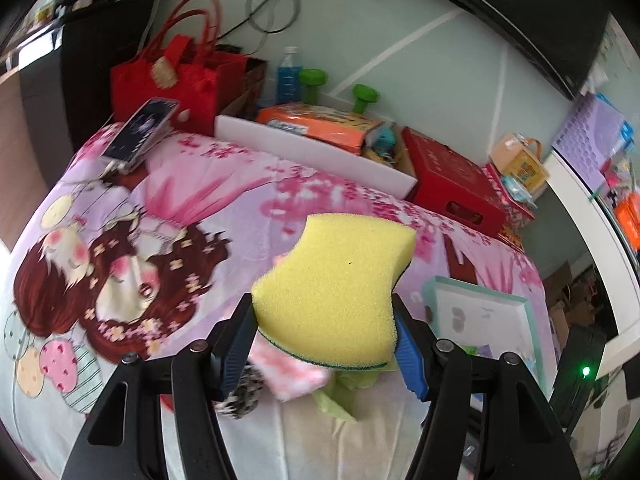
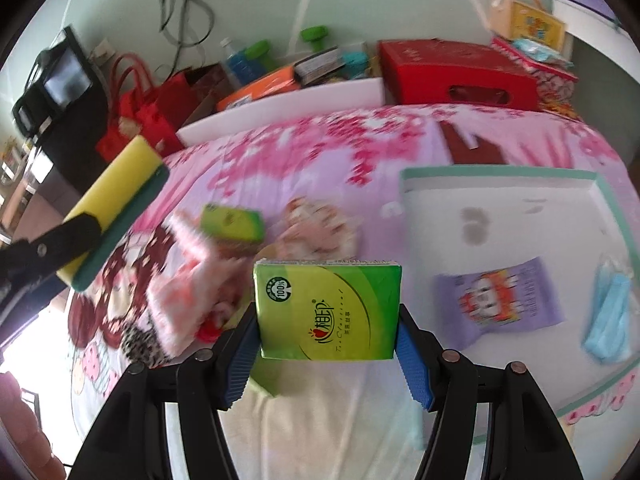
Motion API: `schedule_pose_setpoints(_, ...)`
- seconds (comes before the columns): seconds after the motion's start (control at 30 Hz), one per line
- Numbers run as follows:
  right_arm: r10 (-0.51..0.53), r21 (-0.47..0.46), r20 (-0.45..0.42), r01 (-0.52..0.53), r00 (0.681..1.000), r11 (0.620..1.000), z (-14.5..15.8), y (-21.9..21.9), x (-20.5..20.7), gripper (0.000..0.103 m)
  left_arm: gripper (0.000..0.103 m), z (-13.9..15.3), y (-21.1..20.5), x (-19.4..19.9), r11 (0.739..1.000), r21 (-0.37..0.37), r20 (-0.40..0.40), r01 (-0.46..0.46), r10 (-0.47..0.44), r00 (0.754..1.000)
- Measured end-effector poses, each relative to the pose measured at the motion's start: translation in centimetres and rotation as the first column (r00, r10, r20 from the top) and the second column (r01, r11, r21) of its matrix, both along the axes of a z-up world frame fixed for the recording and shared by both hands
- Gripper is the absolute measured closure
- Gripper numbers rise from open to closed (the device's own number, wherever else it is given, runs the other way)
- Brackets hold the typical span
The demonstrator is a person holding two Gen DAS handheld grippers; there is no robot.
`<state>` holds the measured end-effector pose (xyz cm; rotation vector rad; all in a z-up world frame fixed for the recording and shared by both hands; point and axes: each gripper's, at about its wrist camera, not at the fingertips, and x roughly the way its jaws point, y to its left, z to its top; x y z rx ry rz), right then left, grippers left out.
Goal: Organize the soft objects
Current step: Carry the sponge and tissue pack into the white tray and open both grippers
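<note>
My left gripper [image 1: 326, 336] is shut on a yellow sponge [image 1: 336, 284] with a green scrub side, held above the pink cartoon bedspread [image 1: 160, 208]. The sponge also shows in the right wrist view [image 2: 116, 200] at the left. My right gripper [image 2: 328, 340] is shut on a green tissue pack [image 2: 328, 308], held above the bed. A white tray with a teal rim [image 2: 504, 200] lies to the right and holds a purple packet [image 2: 504, 300] and a blue face mask [image 2: 608, 312]. A second green tissue pack [image 2: 232, 224], a pink cloth [image 2: 188, 284] and a floral cloth [image 2: 320, 228] lie on the bed.
A red box [image 2: 456, 72], a white foam board [image 2: 288, 112], an orange package [image 1: 316, 124], a red bag [image 1: 168, 76], a blue bottle [image 1: 290, 76] and green dumbbells [image 1: 364, 98] crowd the far side by the wall. A phone [image 1: 140, 128] lies at the far left.
</note>
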<state>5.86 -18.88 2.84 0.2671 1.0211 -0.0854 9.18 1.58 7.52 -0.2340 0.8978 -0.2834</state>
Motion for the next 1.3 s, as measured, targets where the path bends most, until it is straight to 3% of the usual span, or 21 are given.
schedule_pose_setpoints(0.23,-0.187,-0.047,-0.006,0.186,0.982,0.981,0.0,-7.2,-0.6,0.037,0.038,0.7,-6.1,-0.1,0.989,0.050,0.055,0.137,-0.140,0.989)
schedule_pose_setpoints(0.5,-0.402,-0.061,-0.051,0.399,0.914,0.915,-1.5,-15.7,-2.5,0.037,0.038,-1.0,-13.5,-0.3,0.951,0.114,0.059,0.287,-0.295,0.954)
schedule_pose_setpoints(0.77,-0.485,-0.062,-0.066,0.482,0.872,0.874,-2.5,-20.2,-4.0,0.037,0.038,-3.6,-19.0,-0.5,0.917,0.138,0.036,0.374,-0.382,0.924)
schedule_pose_setpoints(0.97,-0.487,-0.049,-0.047,0.485,0.872,0.873,-2.2,-20.6,-4.3,0.036,0.036,-5.0,-21.6,-0.4,0.902,0.174,0.030,0.394,-0.405,0.914)
schedule_pose_setpoints(1.03,-0.486,-0.047,-0.026,0.485,0.873,0.873,-1.8,-20.5,-4.4,0.034,0.035,-5.1,-22.0,-0.4,0.898,0.175,0.029,0.404,-0.415,0.909)
schedule_pose_setpoints(1.1,-0.489,-0.040,-0.006,0.489,0.872,0.872,-1.5,-20.5,-4.5,0.019,0.034,-5.2,-22.2,-0.5,0.892,0.189,0.021,0.411,-0.422,0.906)
schedule_pose_setpoints(1.2,-0.497,-0.034,0.012,0.497,0.868,0.867,-1.1,-20.7,-4.6,0.011,0.031,-5.5,-22.2,-0.4,0.890,0.215,0.012,0.402,-0.414,0.910)
schedule_pose_setpoints(1.27,-0.496,-0.040,0.018,0.496,0.868,0.867,-1.0,-20.6,-4.6,0.006,0.022,-5.6,-21.9,-0.2,0.897,0.211,0.004,0.389,-0.398,0.917)
schedule_pose_setpoints(1.3,-0.495,-0.044,0.016,0.496,0.869,0.867,-1.0,-20.6,-4.6,0.000,0.011,-5.5,-21.7,-0.1,0.900,0.208,0.007,0.382,-0.392,0.920)
